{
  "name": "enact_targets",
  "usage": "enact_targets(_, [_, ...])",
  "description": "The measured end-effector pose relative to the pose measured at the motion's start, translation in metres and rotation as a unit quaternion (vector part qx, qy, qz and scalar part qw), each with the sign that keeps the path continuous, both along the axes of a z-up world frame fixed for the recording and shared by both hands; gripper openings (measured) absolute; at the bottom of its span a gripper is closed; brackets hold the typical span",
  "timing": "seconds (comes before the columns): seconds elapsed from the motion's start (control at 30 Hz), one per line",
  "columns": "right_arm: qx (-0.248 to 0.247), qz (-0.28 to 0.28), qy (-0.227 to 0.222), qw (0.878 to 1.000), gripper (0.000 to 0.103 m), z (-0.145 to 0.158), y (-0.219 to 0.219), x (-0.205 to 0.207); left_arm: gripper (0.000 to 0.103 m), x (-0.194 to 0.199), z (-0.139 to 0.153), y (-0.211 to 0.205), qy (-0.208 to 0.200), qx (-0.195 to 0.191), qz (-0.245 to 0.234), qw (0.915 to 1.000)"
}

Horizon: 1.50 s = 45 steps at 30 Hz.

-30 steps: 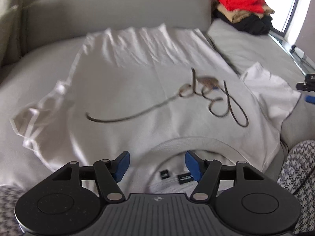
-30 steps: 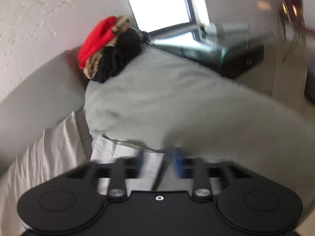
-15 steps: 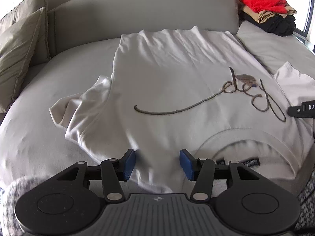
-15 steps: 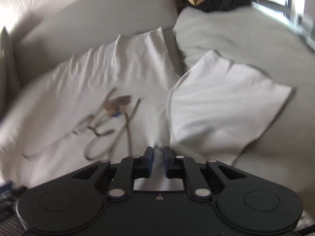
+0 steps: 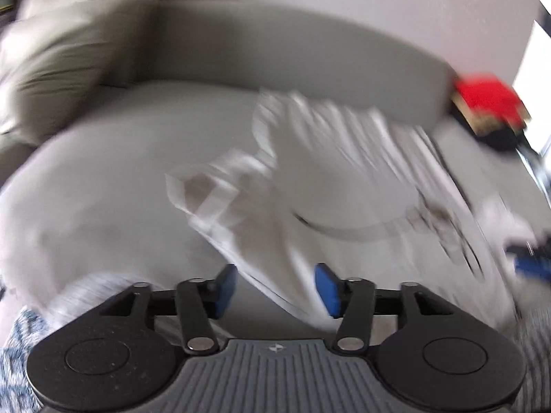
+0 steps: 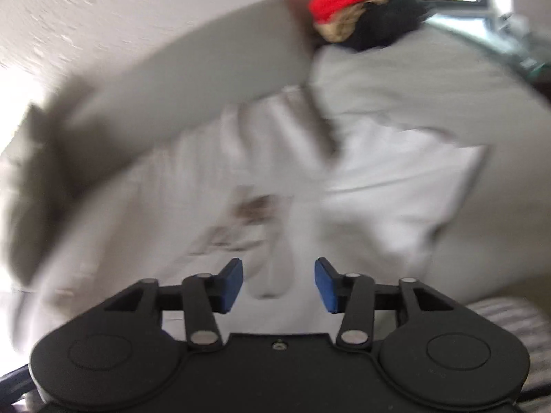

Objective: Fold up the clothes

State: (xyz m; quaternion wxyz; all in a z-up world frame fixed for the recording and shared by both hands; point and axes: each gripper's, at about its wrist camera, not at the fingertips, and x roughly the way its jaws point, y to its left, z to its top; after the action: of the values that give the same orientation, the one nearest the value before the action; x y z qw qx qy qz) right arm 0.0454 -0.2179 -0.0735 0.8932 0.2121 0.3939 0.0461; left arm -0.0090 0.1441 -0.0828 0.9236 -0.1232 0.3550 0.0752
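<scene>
1. The white T-shirt lies spread on the grey sofa, hem toward the backrest, collar end nearest both claws; half a second ago it was sharp in both views, and now both are smeared by motion.
2. The left claw has swung toward the shirt's left shoulder and crumpled sleeve. Its jaws are opening, with a shirt edge seeming to lie between the pads, though blur makes contact hard to judge.
3. The right claw, nearly closed half a second ago, is opening too, over a fabric fold near the right sleeve; it grips nothing.
4. My judgement: both hands are repositioning for a sleeve-side fold; no fold is made yet.
5. The finished stack waits at the sofa's far end.
</scene>
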Motion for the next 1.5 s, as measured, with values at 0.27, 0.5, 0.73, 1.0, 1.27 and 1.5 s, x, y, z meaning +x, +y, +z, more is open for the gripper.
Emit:
enact_targets(0.27, [0.152, 0.077, 0.062, 0.983, 0.045, -0.038, 0.045, 0.018, 0.056, 0.024, -0.007, 0.115, -0.052, -0.201, 0.116, 0.9713])
enact_targets(0.5, [0.146, 0.079, 0.086, 0.982, 0.046, -0.046, 0.057, 0.02, 0.056, 0.065, -0.076, 0.166, 0.013, -0.451, 0.135, 0.8823])
enact_targets(0.73, [0.134, 0.082, 0.084, 0.984, 0.049, -0.047, 0.064, 0.018, 0.054, 0.112, -0.096, 0.176, 0.045, -0.521, 0.059, 0.85])
enact_targets(1.0, [0.128, 0.084, 0.08, 0.985, 0.051, -0.045, 0.061, 0.014, 0.041, 0.084, -0.084, 0.186, -0.115, -0.494, 0.145, 0.8492])
enact_targets(1.27, [0.123, 0.09, 0.076, 0.985, 0.053, -0.045, 0.063, 0.014, 0.048, 0.084, -0.089, 0.177, -0.021, -0.499, 0.15, 0.8532])
enact_targets(1.5, [0.131, 0.09, 0.075, 0.984, 0.053, -0.045, 0.06, 0.014, 0.053, 0.099, -0.093, 0.164, 0.016, -0.526, 0.072, 0.8474])
